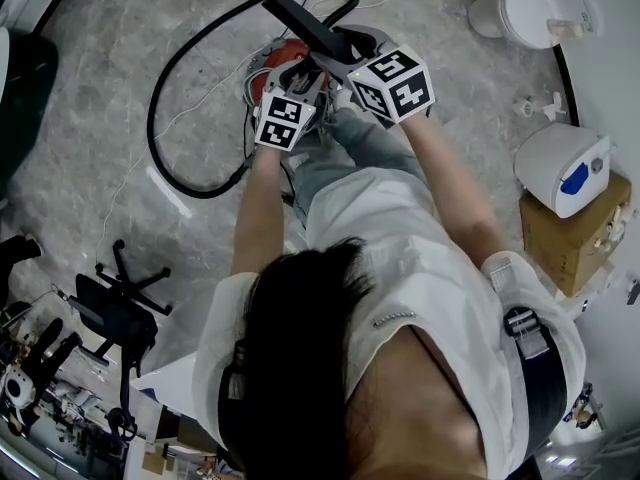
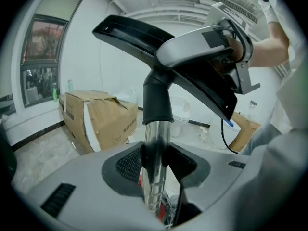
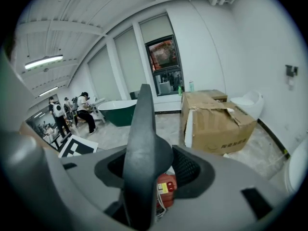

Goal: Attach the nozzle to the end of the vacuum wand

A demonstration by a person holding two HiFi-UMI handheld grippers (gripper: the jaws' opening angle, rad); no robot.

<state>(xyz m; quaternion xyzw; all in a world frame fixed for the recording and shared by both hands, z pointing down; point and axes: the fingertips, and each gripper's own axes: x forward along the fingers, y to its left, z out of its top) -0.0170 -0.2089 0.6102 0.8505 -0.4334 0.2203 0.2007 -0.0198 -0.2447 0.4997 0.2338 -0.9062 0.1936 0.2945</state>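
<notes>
In the left gripper view my left gripper [image 2: 156,160] is shut on the chrome vacuum wand [image 2: 154,143], which stands upright between its pads. A black collar [image 2: 157,102] tops the tube, and the black and grey nozzle [image 2: 166,44] sits on it, tilted. The right gripper [image 2: 233,57] holds that nozzle from the right. In the right gripper view my right gripper [image 3: 147,170] is shut on the dark nozzle [image 3: 144,143]. From the head view both grippers, left [image 1: 300,80] and right [image 1: 345,63], meet on the nozzle [image 1: 310,26] above the red vacuum body [image 1: 285,53].
A black hose [image 1: 165,83] loops over the marble floor. A cardboard box [image 1: 570,233] with a white appliance [image 1: 560,168] stands right, a toilet [image 1: 530,8] beyond. An office chair base [image 1: 125,283] sits at left. Several people stand by a green tub [image 3: 118,112] far off.
</notes>
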